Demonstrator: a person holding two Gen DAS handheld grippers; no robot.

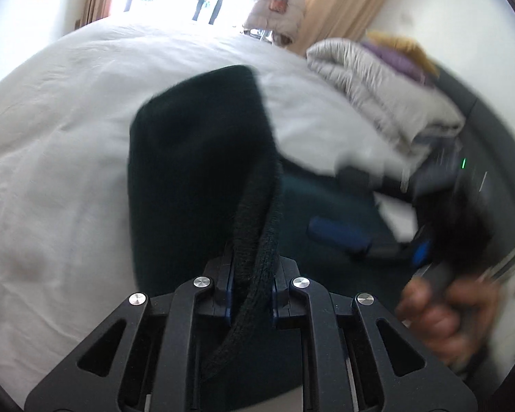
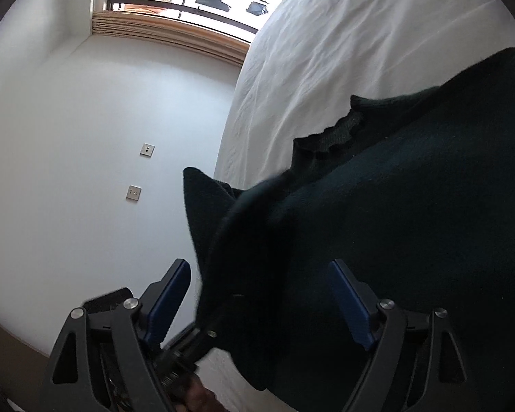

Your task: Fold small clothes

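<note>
Both hands differ: my left gripper [image 1: 252, 290] pinches the dark green knitted garment's [image 1: 195, 158] edge, hanging toward the white bed's [image 1: 51, 144] far edge (my right gripper [image 2: 262, 300] gapes, nearer the collar).

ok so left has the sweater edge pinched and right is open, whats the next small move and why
Probably carry the left gripper across and lay its pinched ribbed edge over the dark green sweater spread on the white bed. The right gripper is open with cloth loose between its blue pads, so only the left controls the fold.
</note>
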